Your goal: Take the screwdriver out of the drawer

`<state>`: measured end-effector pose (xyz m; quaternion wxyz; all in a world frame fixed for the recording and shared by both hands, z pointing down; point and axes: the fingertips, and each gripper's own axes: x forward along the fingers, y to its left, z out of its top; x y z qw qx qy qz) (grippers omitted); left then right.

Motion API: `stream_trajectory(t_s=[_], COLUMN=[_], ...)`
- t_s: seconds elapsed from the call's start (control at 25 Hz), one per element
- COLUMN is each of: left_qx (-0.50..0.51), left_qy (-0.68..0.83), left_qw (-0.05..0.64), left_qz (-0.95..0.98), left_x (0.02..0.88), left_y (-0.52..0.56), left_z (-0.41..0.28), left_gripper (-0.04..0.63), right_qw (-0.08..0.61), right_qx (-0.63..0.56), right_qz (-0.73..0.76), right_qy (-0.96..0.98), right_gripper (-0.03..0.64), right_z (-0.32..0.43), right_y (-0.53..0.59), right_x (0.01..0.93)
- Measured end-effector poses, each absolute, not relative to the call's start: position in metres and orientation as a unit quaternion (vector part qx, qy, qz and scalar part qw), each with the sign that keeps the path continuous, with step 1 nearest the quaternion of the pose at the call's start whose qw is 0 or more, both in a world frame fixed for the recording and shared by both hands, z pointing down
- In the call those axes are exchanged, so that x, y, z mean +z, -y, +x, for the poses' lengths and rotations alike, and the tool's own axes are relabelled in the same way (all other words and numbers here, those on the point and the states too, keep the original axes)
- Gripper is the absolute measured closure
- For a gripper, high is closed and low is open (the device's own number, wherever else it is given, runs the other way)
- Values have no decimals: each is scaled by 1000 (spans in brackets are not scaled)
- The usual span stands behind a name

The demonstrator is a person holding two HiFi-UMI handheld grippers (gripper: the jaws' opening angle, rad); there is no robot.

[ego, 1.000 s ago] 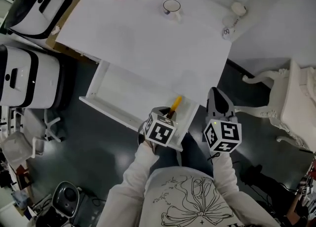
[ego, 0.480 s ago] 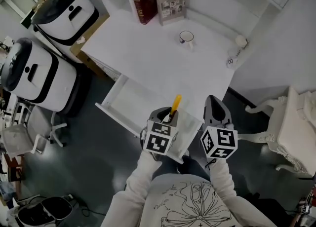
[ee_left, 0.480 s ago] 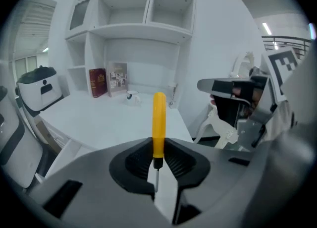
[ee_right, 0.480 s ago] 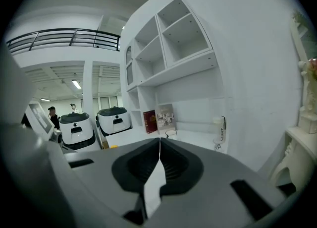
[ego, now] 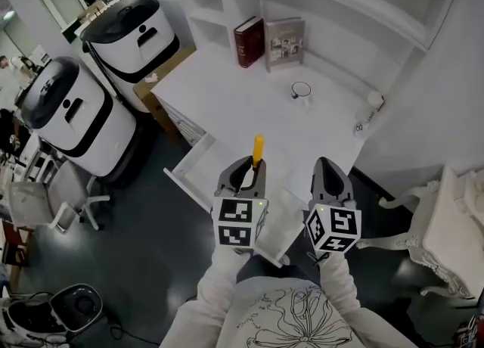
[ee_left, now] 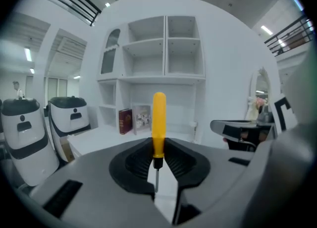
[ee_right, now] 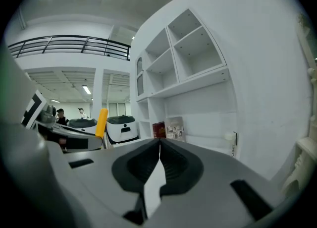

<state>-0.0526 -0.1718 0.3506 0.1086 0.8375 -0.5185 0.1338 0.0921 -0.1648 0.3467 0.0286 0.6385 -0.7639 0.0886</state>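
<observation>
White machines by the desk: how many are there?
2. One machine stands beside the desk's left end; the other stands left of it, farther from the desk. More could be out of view.

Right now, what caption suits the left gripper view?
Left gripper clamps a yellow-handled screwdriver, handle up, before white shelves.
</observation>
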Motion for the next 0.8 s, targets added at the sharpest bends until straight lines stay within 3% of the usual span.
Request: stream_trajectory(t_s=[0.28, 0.8], left_qx=[74, -3], left_qy=[575, 621], left_qw=[49, 29], left_qz=[813, 783], left_x=[311, 284], left_y=[163, 143], left_z=[-78, -107], left_gripper=[529, 528], right_qw=[13, 7], right_qx=[66, 50], right_qz=[627, 618], right_qy=[776, 785], right_gripper=[614, 614], right_z=[77, 64], right_y=[161, 152], right_x=[323, 312])
